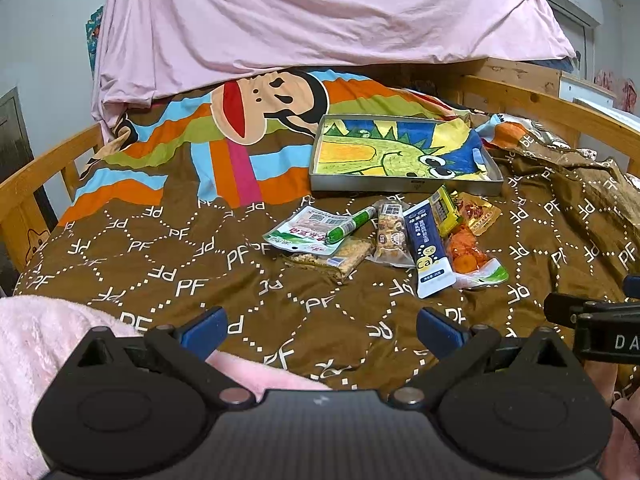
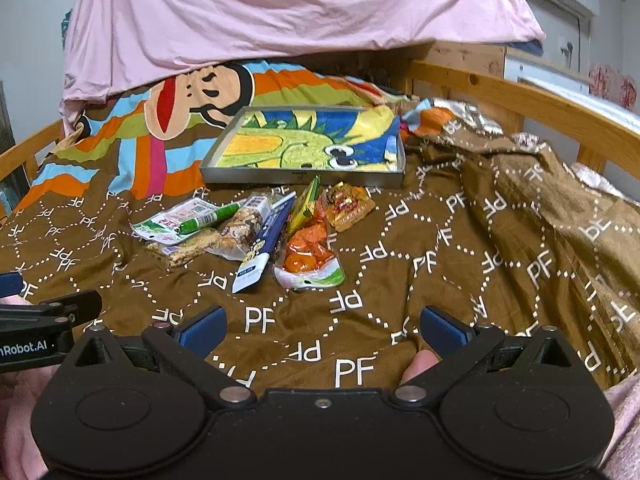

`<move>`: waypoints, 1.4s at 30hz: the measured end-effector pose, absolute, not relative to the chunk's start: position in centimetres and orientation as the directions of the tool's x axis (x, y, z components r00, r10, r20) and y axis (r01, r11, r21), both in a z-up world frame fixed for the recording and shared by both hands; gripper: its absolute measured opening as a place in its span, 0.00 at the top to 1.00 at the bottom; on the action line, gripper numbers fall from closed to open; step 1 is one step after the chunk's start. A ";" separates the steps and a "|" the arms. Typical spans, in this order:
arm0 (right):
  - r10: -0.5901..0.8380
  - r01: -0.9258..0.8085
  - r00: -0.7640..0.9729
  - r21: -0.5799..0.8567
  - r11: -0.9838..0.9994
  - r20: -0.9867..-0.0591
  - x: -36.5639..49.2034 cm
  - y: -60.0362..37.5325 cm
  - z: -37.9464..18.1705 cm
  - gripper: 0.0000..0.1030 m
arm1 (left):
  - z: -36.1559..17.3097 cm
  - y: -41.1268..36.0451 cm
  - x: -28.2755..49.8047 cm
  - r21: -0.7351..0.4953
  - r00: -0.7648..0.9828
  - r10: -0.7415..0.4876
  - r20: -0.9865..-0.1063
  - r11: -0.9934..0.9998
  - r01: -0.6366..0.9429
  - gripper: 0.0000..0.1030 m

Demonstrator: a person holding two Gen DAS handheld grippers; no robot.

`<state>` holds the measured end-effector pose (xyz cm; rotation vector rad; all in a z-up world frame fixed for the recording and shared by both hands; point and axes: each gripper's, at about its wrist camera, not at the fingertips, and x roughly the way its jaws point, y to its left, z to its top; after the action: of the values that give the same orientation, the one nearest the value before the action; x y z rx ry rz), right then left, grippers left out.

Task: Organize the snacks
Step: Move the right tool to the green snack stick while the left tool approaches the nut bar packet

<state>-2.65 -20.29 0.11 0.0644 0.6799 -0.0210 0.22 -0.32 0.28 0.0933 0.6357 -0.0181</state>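
Several snack packets lie in a loose pile on the brown bedspread (image 1: 192, 264): a green-and-white packet (image 1: 304, 232) with a green stick (image 1: 352, 224) on it, a clear cereal bar (image 1: 340, 258), a nut bar (image 1: 391, 236), a dark blue sachet (image 1: 428, 252), a yellow-green pack (image 1: 446, 210), an orange snack bag (image 1: 468, 258) and a gold-red packet (image 1: 478, 212). Behind them sits a grey tray (image 1: 404, 186) lined with a dinosaur picture; it also shows in the right wrist view (image 2: 304, 178). My left gripper (image 1: 320, 330) and right gripper (image 2: 320, 330) are open and empty, short of the pile.
A pink sheet (image 1: 320, 16) hangs over the far end of the bed. Wooden bed rails (image 1: 540, 104) run along both sides. A pink fluffy blanket (image 1: 36, 352) lies at the near left. The quilt is bunched up on the right (image 2: 540, 208).
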 end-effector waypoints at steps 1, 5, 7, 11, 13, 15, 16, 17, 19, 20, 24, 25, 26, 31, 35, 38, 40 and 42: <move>0.004 0.047 0.769 0.063 0.997 -0.639 -2.4 -20.4 0.1 0.01 | 0.3 -0.3 0.4 0.081 0.802 0.010 -0.597 0.996 0.048 0.00; 0.030 0.055 0.735 0.104 0.993 -0.678 -1.1 -21.2 -0.2 0.01 | 0.1 -0.4 1.7 0.076 0.785 0.020 -0.619 0.996 0.035 0.00; 0.046 0.052 0.716 0.118 0.992 -0.696 -0.2 -21.4 -0.3 0.01 | -0.1 -0.2 2.3 0.066 0.777 0.027 -0.629 0.998 0.019 0.00; 0.069 0.020 0.691 0.115 0.993 -0.719 1.7 -21.5 -0.6 0.01 | -0.3 -0.2 4.0 0.055 0.743 0.021 -0.669 0.998 0.022 0.00; 0.075 -0.003 0.682 0.099 0.995 -0.727 2.8 -21.6 -0.7 0.01 | -0.2 -0.3 5.0 0.049 0.725 0.012 -0.688 0.998 0.030 0.00; 0.084 -0.026 0.675 0.090 0.996 -0.733 4.0 -21.8 -0.8 0.01 | 0.0 -0.5 6.2 0.045 0.710 0.002 -0.704 0.998 0.041 0.00; 0.086 -0.036 0.672 0.084 0.996 -0.736 4.7 -21.9 -0.9 0.01 | 0.0 -0.5 6.8 0.043 0.702 -0.003 -0.712 0.998 0.048 0.00; 0.086 -0.044 0.668 0.076 0.996 -0.739 5.4 -22.0 -1.0 0.01 | 0.1 -0.6 7.6 0.038 0.692 -0.013 -0.722 0.998 0.059 0.00; 0.091 -0.067 0.663 0.063 0.996 -0.743 6.6 -22.3 -1.2 0.01 | 0.3 -0.7 9.1 0.016 0.670 -0.050 -0.741 0.996 0.092 0.00; 0.101 -0.090 0.662 0.055 0.994 -0.742 7.3 -22.4 -1.2 0.01 | 0.4 -0.8 9.9 0.010 0.661 -0.063 -0.748 0.994 0.106 0.00; 0.108 -0.176 0.676 -0.017 0.984 -0.729 9.7 -22.7 -1.4 0.01 | 0.3 -2.1 13.0 0.016 0.636 -0.123 -0.762 0.978 0.208 0.00; 0.107 -0.187 0.685 -0.031 0.982 -0.721 10.2 -23.0 -1.5 0.01 | 0.1 -2.5 13.7 0.030 0.634 -0.128 -0.763 0.972 0.232 0.00; 0.110 -0.195 0.691 -0.038 0.980 -0.714 10.8 -23.2 -1.5 0.01 | 0.0 -3.0 14.6 0.049 0.635 -0.130 -0.761 0.965 0.257 0.00; 0.178 -0.219 0.714 0.025 0.975 -0.677 13.4 -25.0 -1.9 0.01 | -1.4 -4.1 18.7 0.063 0.629 -0.150 -0.763 0.951 0.303 0.00; 0.224 -0.210 0.714 0.103 0.972 -0.663 15.9 -25.7 -2.6 0.01 | -3.2 -4.5 22.1 0.046 0.588 -0.184 -0.787 0.934 0.354 0.00; 0.251 -0.224 0.725 0.125 0.966 -0.641 17.5 -25.7 -3.0 0.01 | -4.6 -5.1 23.4 0.087 0.579 -0.179 -0.795 0.912 0.401 0.00; 0.273 -0.235 0.724 0.146 0.961 -0.633 18.6 -25.5 -3.3 0.01 | -5.5 -5.3 23.9 0.085 0.568 -0.202 -0.798 0.895 0.438 0.00; 0.306 -0.250 0.720 0.179 0.952 -0.623 19.8 -25.3 -3.5 0.02 | -5.9 -5.4 24.1 0.060 0.544 -0.242 -0.803 0.876 0.479 0.00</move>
<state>19.83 -25.31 -3.51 0.0837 0.7029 0.3079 24.12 -5.42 -5.95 0.2876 0.9000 -0.4346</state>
